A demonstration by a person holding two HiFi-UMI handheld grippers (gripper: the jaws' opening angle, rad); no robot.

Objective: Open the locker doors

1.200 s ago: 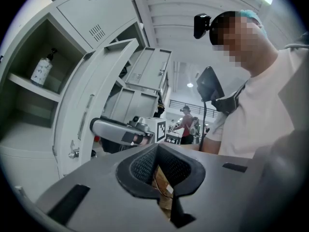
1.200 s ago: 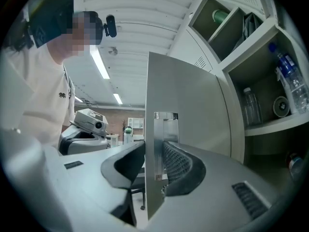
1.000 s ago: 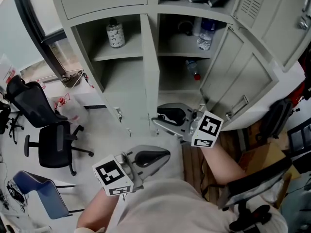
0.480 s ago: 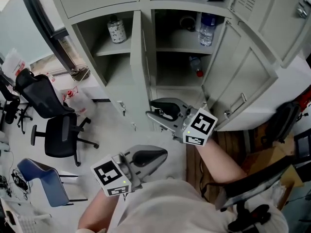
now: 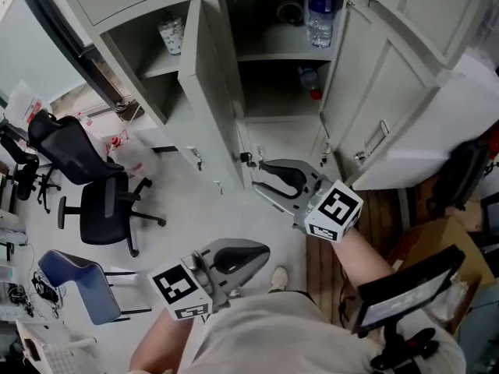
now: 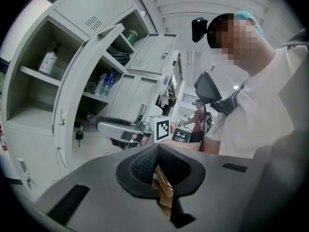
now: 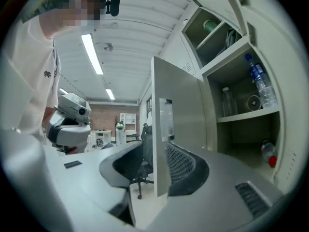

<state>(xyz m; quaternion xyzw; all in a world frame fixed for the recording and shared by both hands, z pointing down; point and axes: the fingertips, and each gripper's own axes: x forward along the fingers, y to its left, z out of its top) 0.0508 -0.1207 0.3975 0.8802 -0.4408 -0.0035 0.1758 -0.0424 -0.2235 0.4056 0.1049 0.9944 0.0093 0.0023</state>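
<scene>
1. Swung further out than a second ago, the door [image 5: 204, 84] now stands edge-on in the head view, and the right gripper [image 5: 261, 178] beside its lower end has just been opening its jaws.
2. That gripper is released, with its jaws apart. In its own view the door's free edge stands upright in the gap, close to one pad and clear of the other. Whether it touches the near pad I cannot tell.
3. The left gripper [image 5: 263, 250] is clenched, jaws together. It is held low by the person's body, well apart from the locker [image 5: 281, 139]. Something brownish shows in the seam under the jaws, too unclear to name.
4. The door juts from the locker front between two open compartments. A key [image 5: 245, 158] hangs near its lower corner.
5. The left compartment holds a jar [image 5: 171, 33], partly hidden by the door. The right one has a bottle [image 5: 320, 18] on its upper shelf and a red-capped bottle [image 5: 309, 82] lying below.
6. Further right, the right door [image 5: 390, 107] also stands open.
7. A black chair [image 5: 101, 209] sits on the floor at the left.
</scene>
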